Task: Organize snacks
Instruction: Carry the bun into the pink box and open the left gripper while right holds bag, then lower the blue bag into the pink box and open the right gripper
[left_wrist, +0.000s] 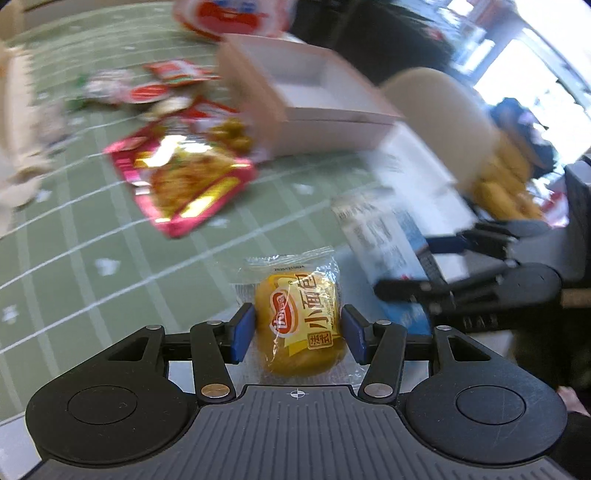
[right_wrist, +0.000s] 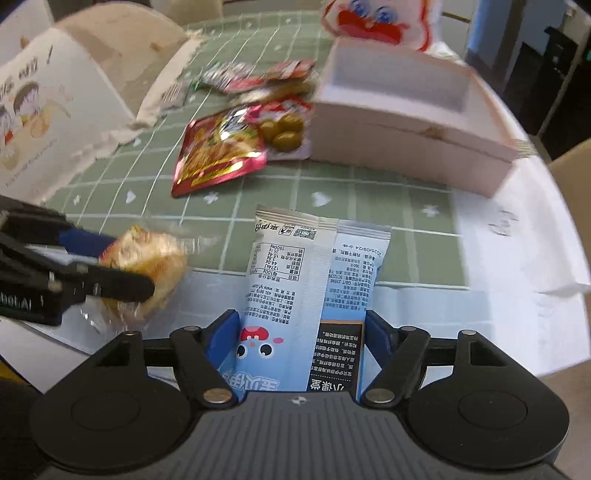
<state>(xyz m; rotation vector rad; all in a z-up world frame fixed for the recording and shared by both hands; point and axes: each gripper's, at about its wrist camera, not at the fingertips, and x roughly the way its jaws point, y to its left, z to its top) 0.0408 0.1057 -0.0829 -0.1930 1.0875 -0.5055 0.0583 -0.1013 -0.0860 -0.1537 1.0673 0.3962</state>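
My left gripper (left_wrist: 297, 325) is shut on a small bread roll in a clear yellow wrapper (left_wrist: 301, 325), its blue pads against both sides, above the green checked tablecloth (left_wrist: 92, 240). From the right wrist view, that left gripper (right_wrist: 125, 264) and the roll (right_wrist: 155, 258) hang at the left. My right gripper (right_wrist: 299, 332) is shut on what look like two overlapping blue and white snack packets (right_wrist: 280, 280), printed backs up. The left wrist view shows the right gripper (left_wrist: 417, 262) with the packets (left_wrist: 384, 240) blurred. An open white box (right_wrist: 406, 155) stands farther back.
A red foil snack pouch (right_wrist: 218, 155), a packet of green olives (right_wrist: 284, 133) and smaller red packets lie beside the box. A torn white cartoon bag (right_wrist: 55, 122) stands at the left. A red and white bag (right_wrist: 369, 22) sits behind the box. White paper (right_wrist: 517, 240) covers the table's right.
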